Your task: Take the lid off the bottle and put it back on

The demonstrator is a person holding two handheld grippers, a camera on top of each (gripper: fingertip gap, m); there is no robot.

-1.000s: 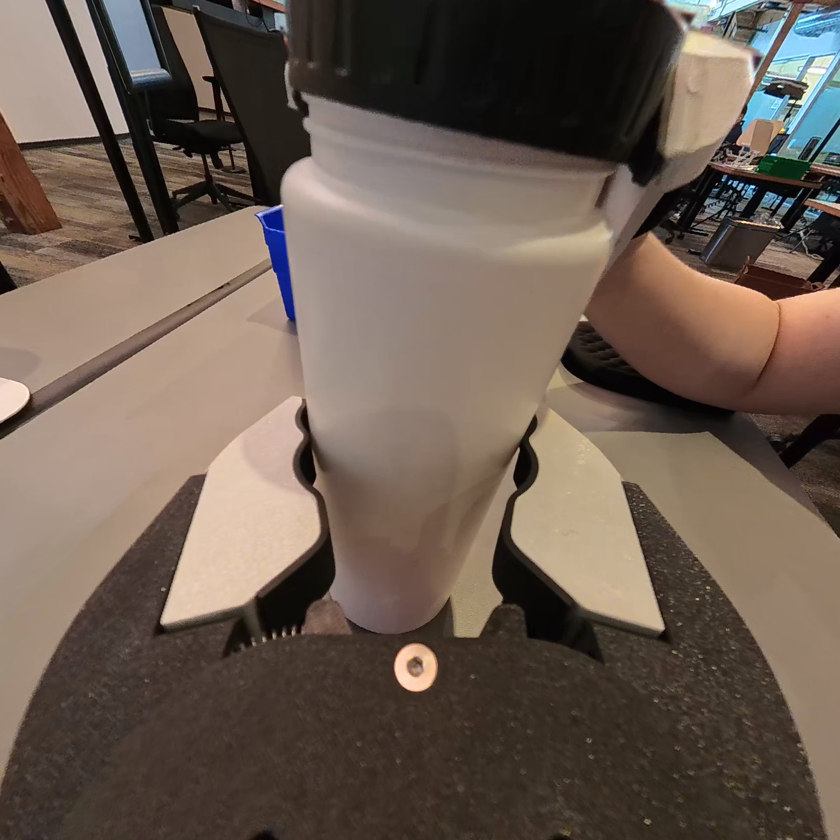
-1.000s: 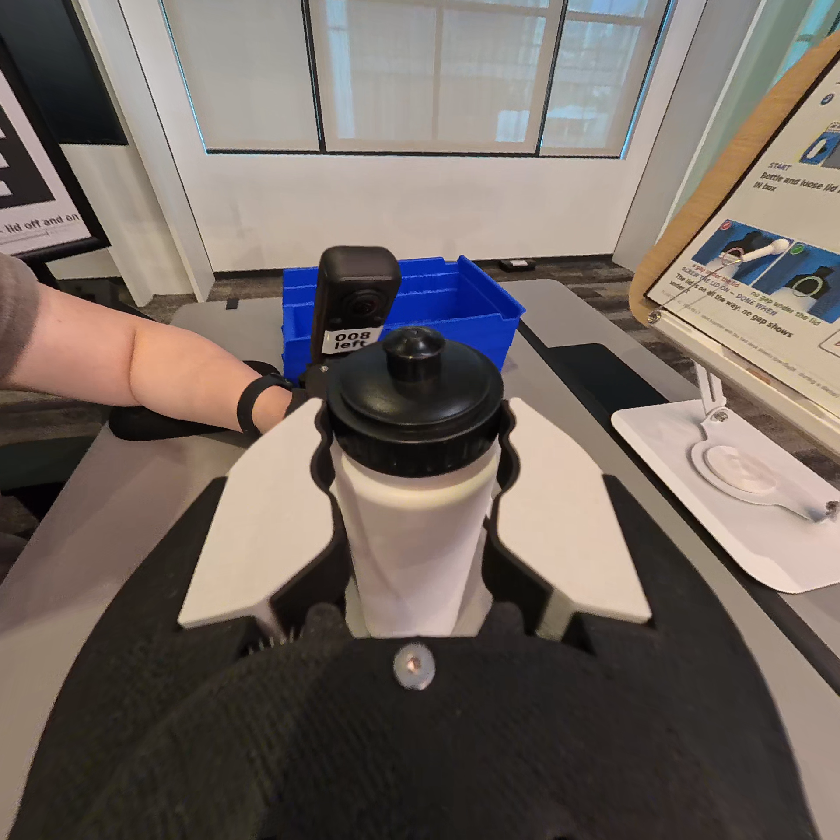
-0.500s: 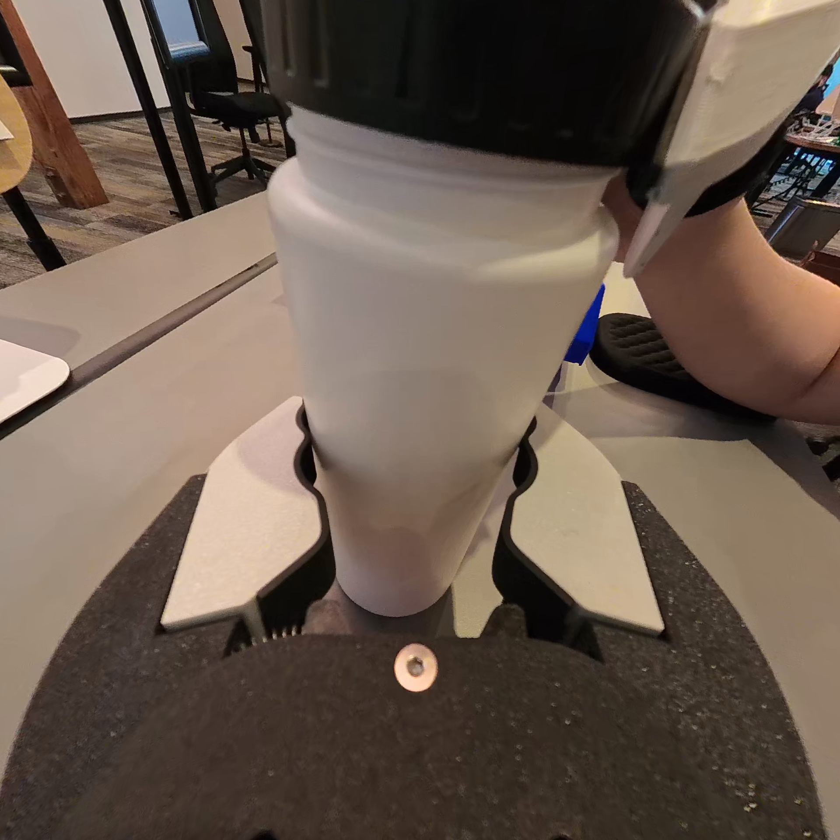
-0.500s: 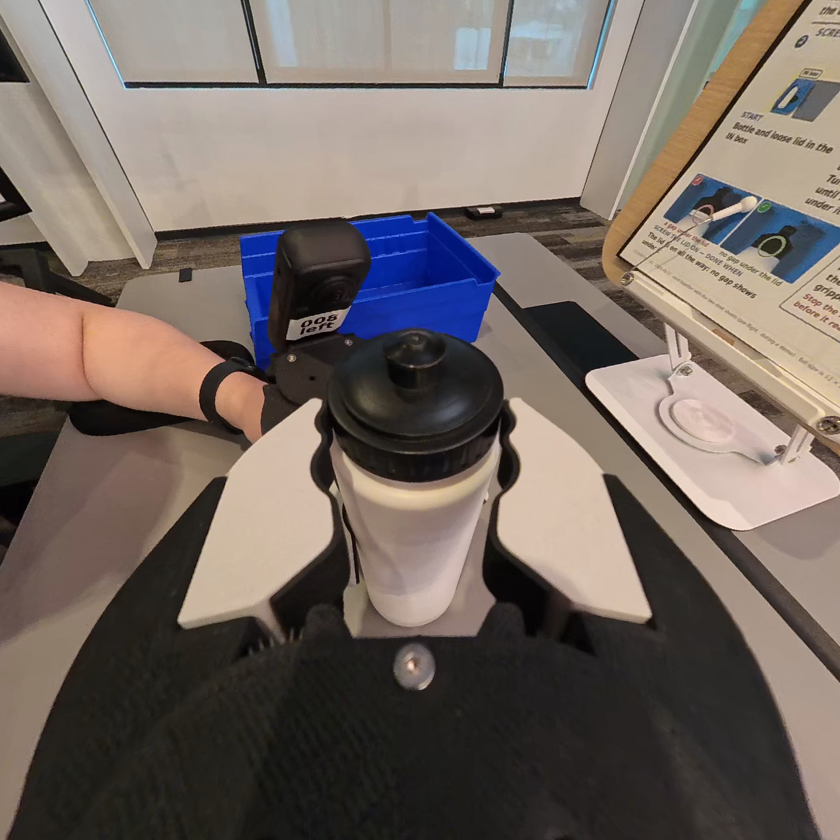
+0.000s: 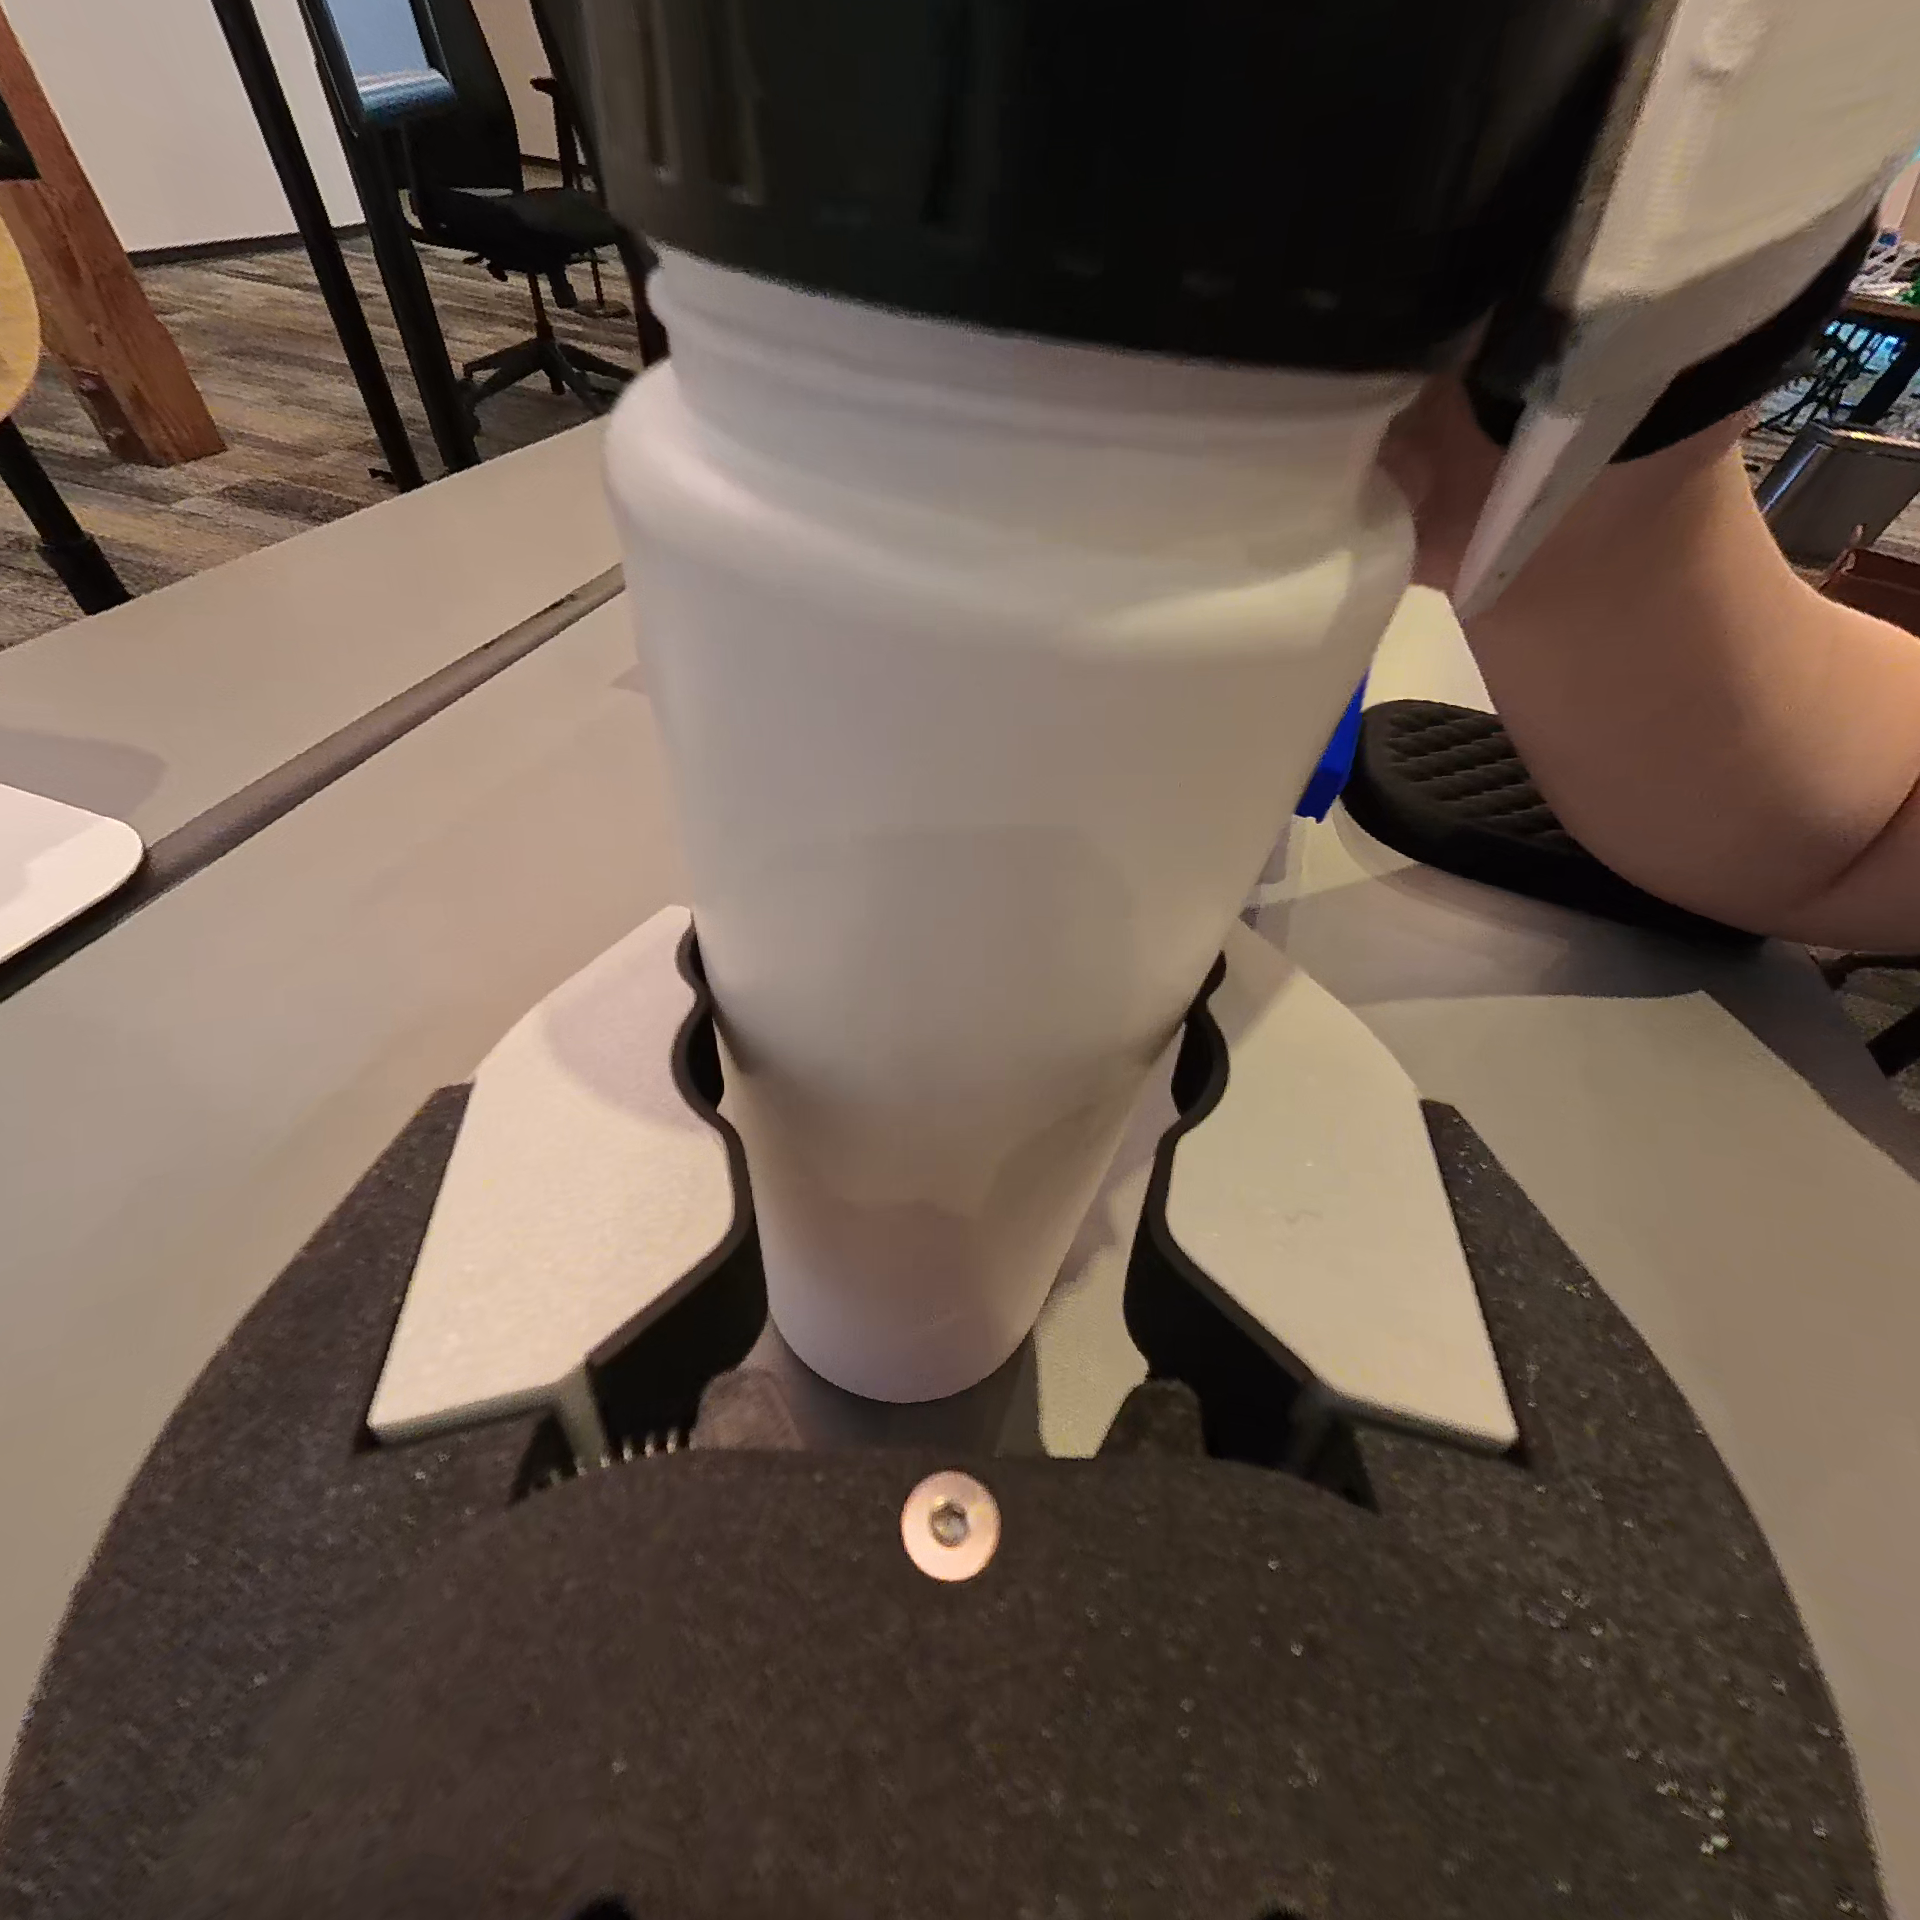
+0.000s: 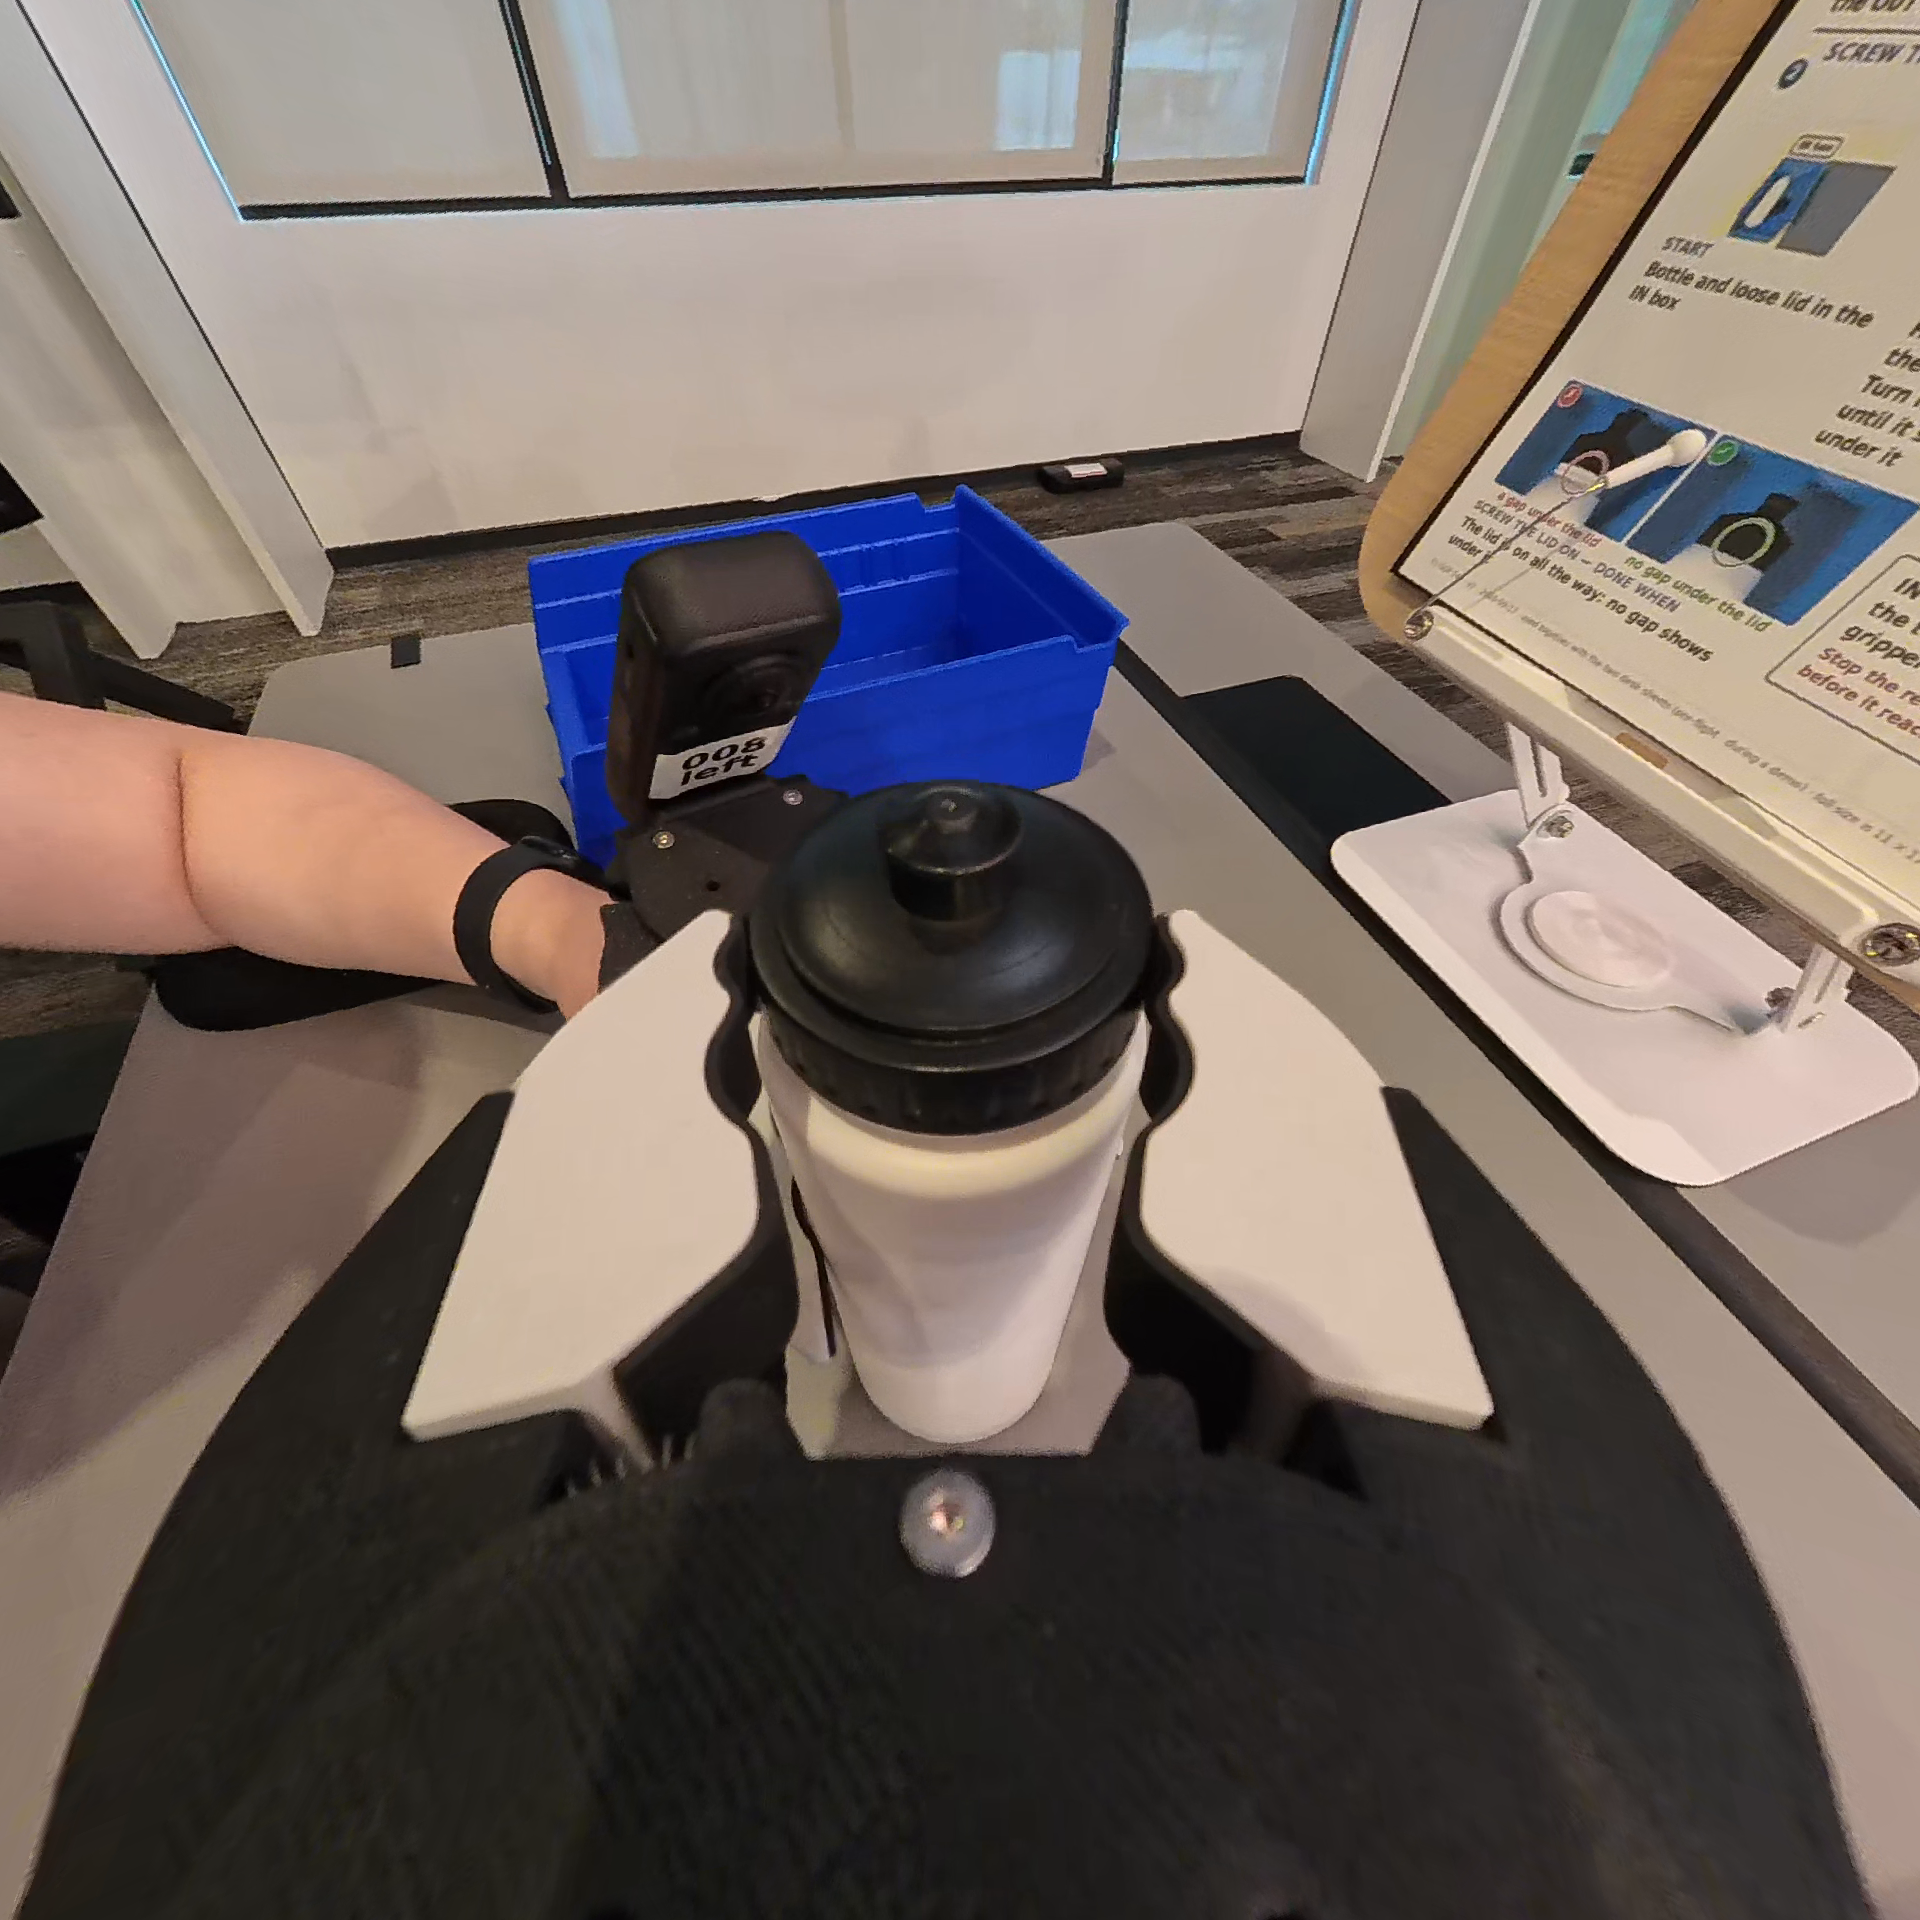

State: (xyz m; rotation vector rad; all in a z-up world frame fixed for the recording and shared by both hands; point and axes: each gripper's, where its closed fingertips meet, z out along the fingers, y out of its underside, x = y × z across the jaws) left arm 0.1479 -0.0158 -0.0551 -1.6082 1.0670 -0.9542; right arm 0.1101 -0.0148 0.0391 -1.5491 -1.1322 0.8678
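Bottle count is one: a single white bottle (image 5: 977, 790) with one black lid (image 6: 951, 951) screwed on top, standing upright on the grey worktop (image 5: 312, 935). Two claws are at work on it. One blue bin (image 6: 914, 665) sits behind it on the worktop, and one instruction board (image 6: 1704, 395) leans on a white stand (image 6: 1621, 997) off to the right.

From the left wrist view the lid's top is cut off by the upper frame edge, and the bin is almost wholly hidden behind the bottle, only a sliver of blue showing at its right side. The bottle and lid are slightly blurred there. In the right wrist view the left claw's fingers are mostly hidden behind the bottle, with its camera housing (image 6: 717, 665) rising above. A person's forearm enters from the left with a dark band (image 6: 499, 914) on the wrist; the hand itself is largely covered.

The left claw (image 5: 956, 1049) is closed around the lower body of the bottle, both fingers pressed against its sides. The right claw (image 6: 951, 997) is clamped on the lid, its fingers touching the ribbed rim on either side, with the bottle body hanging below between them.
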